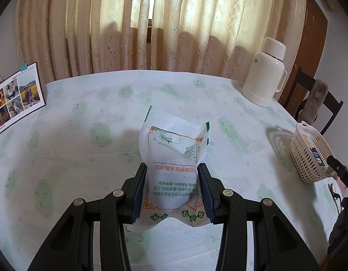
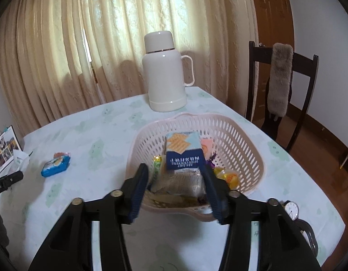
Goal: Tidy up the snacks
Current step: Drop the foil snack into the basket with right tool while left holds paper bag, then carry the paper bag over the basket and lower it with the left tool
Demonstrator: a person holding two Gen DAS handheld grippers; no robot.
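My left gripper (image 1: 172, 167) is shut on a white snack bag (image 1: 174, 149) with green and orange print, and the bag stands between the pads above the tablecloth. My right gripper (image 2: 175, 169) hangs over the near side of a pink slotted basket (image 2: 241, 135) with its jaws open. A blue cracker box (image 2: 183, 151) lies in the basket just beyond the fingertips, free of the pads. Under it are a brownish wrapped packet (image 2: 180, 183) and yellow sweets (image 2: 228, 176). A blue snack packet (image 2: 55, 166) lies on the table left of the basket.
A cream thermos jug (image 2: 166, 72) stands behind the basket at the table's far edge. A photo board (image 1: 16, 99) leans at the left. A wristwatch (image 2: 291, 210) lies at the right front, a dark chair (image 2: 282, 83) stands beyond the right edge, and curtains hang behind.
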